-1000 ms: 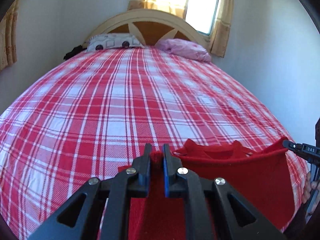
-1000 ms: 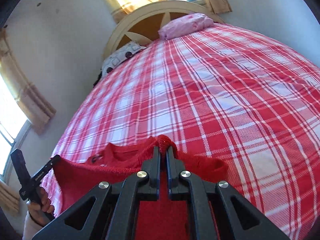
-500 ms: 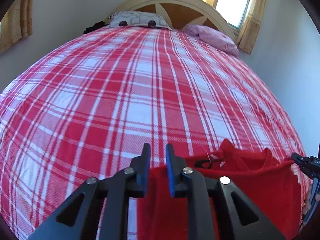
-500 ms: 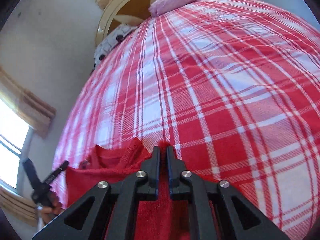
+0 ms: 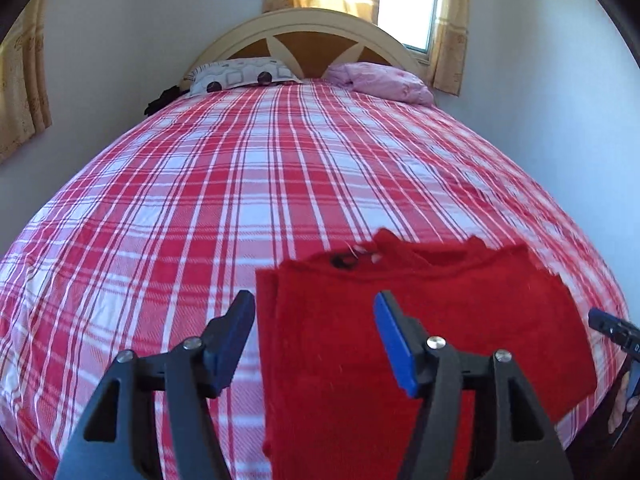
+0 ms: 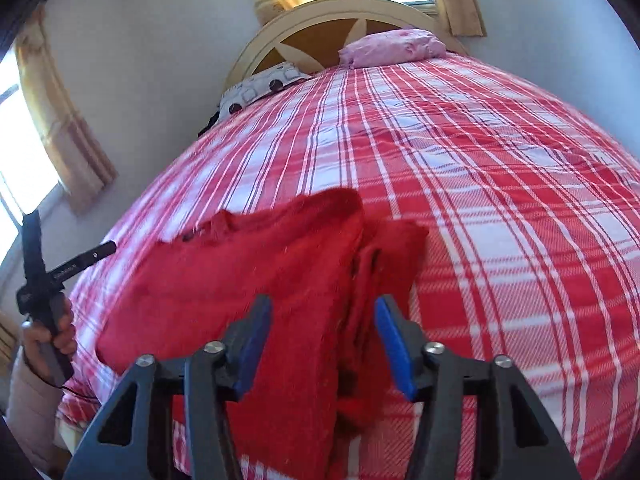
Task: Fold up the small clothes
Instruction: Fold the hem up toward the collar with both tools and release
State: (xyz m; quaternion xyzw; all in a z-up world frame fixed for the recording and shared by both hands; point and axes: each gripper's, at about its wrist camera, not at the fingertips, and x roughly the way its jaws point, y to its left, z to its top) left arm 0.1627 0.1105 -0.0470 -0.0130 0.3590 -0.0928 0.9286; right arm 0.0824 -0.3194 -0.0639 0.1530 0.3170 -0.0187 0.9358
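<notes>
A small red knitted garment [image 5: 420,328] lies flat on the red and white plaid bed [image 5: 200,208], near the foot edge, neckline toward the headboard. My left gripper [image 5: 314,340] is open and empty just above its left edge. In the right wrist view the garment [image 6: 248,280] lies with a folded strip along its right side, and my right gripper [image 6: 324,344] is open and empty above that side. The other gripper shows at the edge of each view: the right gripper [image 5: 614,330] in the left wrist view and the left gripper [image 6: 60,272] in the right wrist view.
A patterned grey pillow [image 5: 240,76] and a pink pillow [image 5: 384,80] lie at the cream headboard [image 5: 312,28]. White walls close in on both sides, with curtained windows [image 5: 408,0]. The bed's foot edge is right below the grippers.
Both grippers held the red garment shut a second ago; both have opened and let go. The garment now lies flat on the bed.
</notes>
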